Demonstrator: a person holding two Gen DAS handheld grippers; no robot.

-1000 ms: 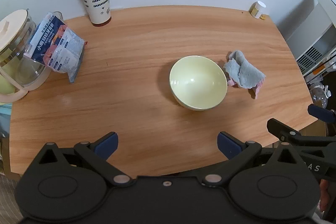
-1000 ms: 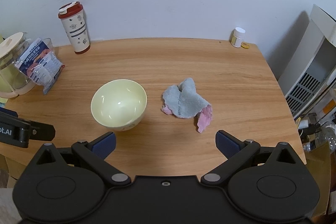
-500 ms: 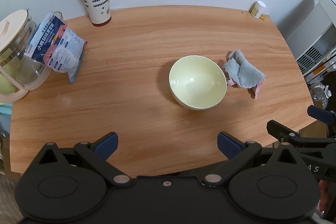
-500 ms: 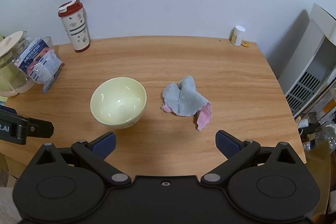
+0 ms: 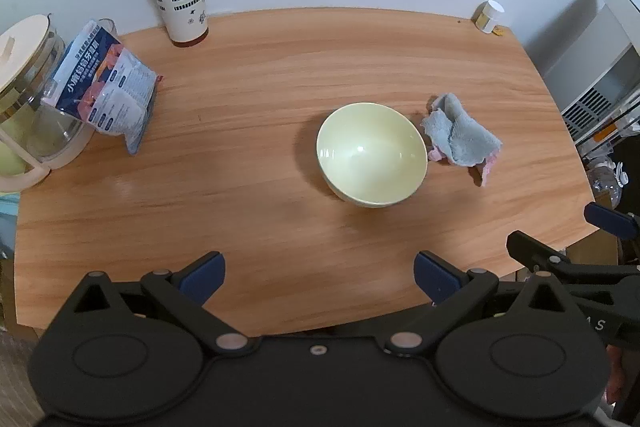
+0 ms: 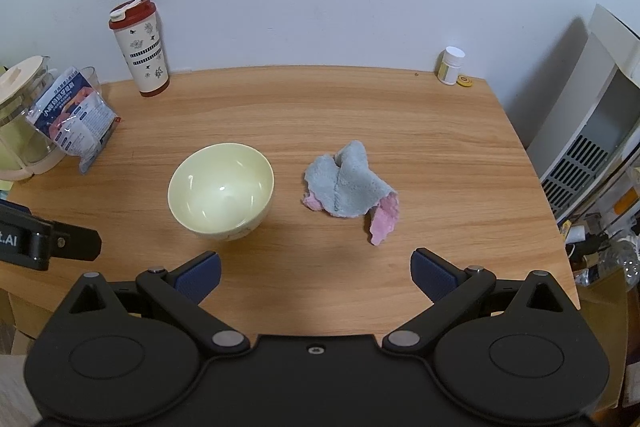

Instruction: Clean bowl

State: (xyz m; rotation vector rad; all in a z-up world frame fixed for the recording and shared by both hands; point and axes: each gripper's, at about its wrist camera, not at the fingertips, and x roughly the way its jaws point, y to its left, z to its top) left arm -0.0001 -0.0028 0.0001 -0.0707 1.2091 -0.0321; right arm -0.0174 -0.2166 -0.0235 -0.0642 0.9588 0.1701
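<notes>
Black plastic fills the near edge of both wrist views: the left gripper [image 5: 318, 273] and the right gripper [image 6: 316, 269] each hang over the near part of the table [image 6: 440, 131] with their blue-padded fingers spread wide and nothing between them. Neither touches anything on the wood. In the left wrist view the right gripper shows at the near right corner, just off the table's edge; in the right wrist view part of the left one pokes in at the left edge.

Beyond the fingers, near the middle of the table, the pale yellow bowl [image 6: 221, 190] stands upright with a glossy inside that looks bare. Just to its right, close but apart from it, lies a crumpled cloth [image 6: 349, 187], grey-blue on top with a pink underside turned up at its near right corner.

Further off on the left side, a printed blue and white packet [image 5: 105, 87] leans against a glass jug [image 5: 28, 95] with a cream lid. At the far left, against the white wall, stands a white tumbler [image 6: 139, 47] with a red lid. At the far right corner sits a small white-capped bottle [image 6: 451, 65], with a little yellow disc [image 6: 465, 80] just beside it.
</notes>
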